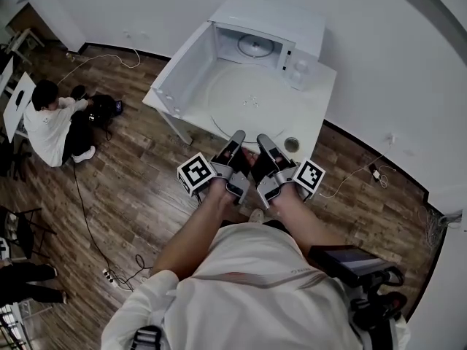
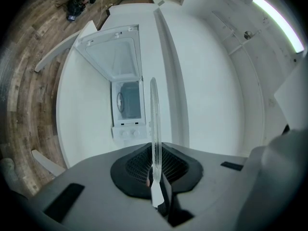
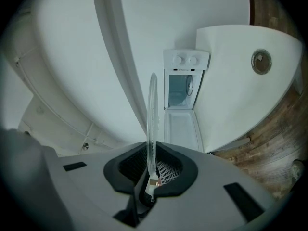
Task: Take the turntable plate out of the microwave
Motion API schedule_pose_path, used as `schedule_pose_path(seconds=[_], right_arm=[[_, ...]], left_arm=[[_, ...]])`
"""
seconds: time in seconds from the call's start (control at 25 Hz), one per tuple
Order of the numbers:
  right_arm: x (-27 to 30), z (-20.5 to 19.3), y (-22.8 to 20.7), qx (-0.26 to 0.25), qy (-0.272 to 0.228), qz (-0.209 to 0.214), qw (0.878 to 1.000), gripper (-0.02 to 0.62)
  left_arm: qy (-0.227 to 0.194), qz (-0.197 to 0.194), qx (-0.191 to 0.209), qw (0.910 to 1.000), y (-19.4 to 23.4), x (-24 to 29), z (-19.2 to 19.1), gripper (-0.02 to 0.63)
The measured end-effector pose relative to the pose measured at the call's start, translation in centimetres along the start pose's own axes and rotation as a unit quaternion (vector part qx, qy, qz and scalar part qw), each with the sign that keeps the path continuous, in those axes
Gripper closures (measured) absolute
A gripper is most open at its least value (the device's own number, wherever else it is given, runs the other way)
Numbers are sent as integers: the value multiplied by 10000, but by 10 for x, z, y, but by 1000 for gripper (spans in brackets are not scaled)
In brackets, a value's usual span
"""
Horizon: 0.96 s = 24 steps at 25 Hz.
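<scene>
The clear glass turntable plate (image 1: 248, 102) hangs flat over the white table (image 1: 319, 108), outside the open microwave (image 1: 271, 29). Both grippers hold its near rim side by side. My left gripper (image 1: 237, 137) is shut on the rim, and in the left gripper view the plate (image 2: 154, 121) shows edge-on, pinched between the dark pads (image 2: 168, 170). My right gripper (image 1: 262, 140) is shut on the rim too, and in the right gripper view the plate (image 3: 152, 121) rises edge-on from its pads (image 3: 166, 171). Inside the microwave cavity a round roller ring (image 1: 255, 47) lies bare.
The microwave door (image 1: 186, 68) stands swung open to the left. A small round cup or socket (image 1: 292, 144) sits near the table's front right corner. A person (image 1: 47, 126) sits on the wooden floor at left, with cables nearby. White walls stand behind the table.
</scene>
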State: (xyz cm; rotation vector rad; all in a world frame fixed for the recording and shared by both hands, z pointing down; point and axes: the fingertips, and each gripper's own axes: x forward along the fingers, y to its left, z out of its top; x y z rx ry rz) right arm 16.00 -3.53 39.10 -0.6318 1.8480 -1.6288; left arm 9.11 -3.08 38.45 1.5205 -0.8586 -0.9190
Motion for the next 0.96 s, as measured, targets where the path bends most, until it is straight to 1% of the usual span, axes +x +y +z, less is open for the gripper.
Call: schedule_pose_path(seconds=[0.16, 0.4, 0.6, 0.8, 0.96], right_arm=[[3, 1, 5, 63, -127, 34, 9999, 555], [13, -11, 7, 78, -212, 34, 9997, 555], [9, 8, 9, 86, -243, 37, 9997, 555], [16, 3, 10, 53, -235, 15, 9997, 555], [16, 7, 14, 62, -231, 33, 9997, 555]], left_arm=[[138, 4, 76, 9999, -8, 3, 3, 565], [221, 44, 38, 9997, -9, -4, 17, 565], [282, 20, 59, 9996, -13, 14, 8, 565], [270, 43, 35, 9996, -10, 11, 17, 565], [272, 42, 29, 9996, -14, 15, 15, 565]])
